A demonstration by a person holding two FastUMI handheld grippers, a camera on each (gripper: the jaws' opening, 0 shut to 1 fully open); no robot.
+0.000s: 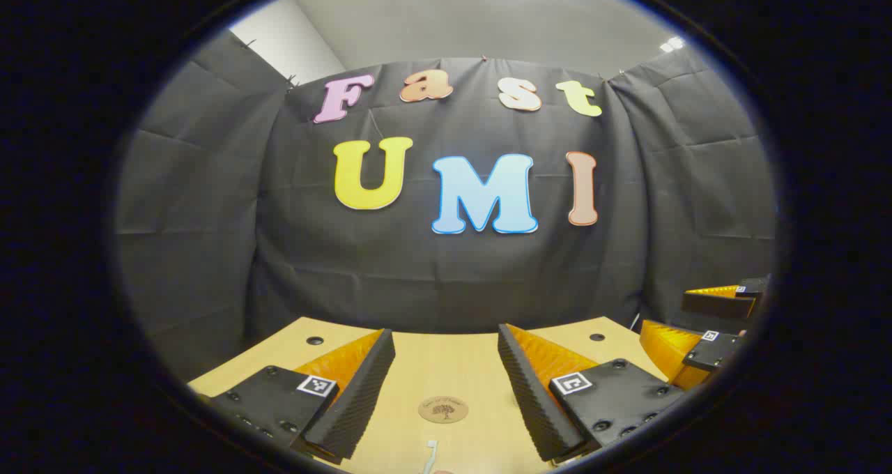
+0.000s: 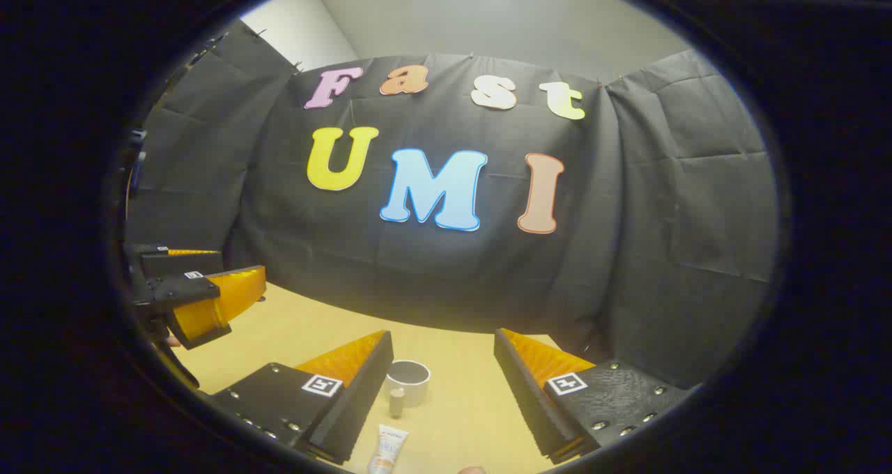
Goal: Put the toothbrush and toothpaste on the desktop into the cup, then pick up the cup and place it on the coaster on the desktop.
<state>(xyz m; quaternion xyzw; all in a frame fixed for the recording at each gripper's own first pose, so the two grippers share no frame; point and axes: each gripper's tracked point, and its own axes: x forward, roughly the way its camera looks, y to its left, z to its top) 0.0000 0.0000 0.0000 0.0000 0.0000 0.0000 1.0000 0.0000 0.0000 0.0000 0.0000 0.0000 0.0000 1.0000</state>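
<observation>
On the wooden desktop (image 2: 460, 418) my right gripper (image 2: 443, 390), fingers wide apart and empty, has the toothpaste (image 2: 388, 449) lying lengthwise just near of them, cup (image 2: 408, 380) beyond; it's nearer. My left gripper (image 1: 446, 383), equally spread, faces the coaster (image 1: 443, 410).

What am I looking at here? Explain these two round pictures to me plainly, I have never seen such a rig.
A person holds two handheld two-finger grippers, each with a fisheye camera looking along its fingers. In the left gripper view, the left gripper is open above a wooden desktop; a round coaster lies between its fingers, with the toothbrush tip just below it. The other gripper shows at the right edge. In the right gripper view, the right gripper is also open; ahead stand the cup and the toothpaste, lying with its cap toward the cup. Nothing is held yet, so the task looks unstarted.
</observation>
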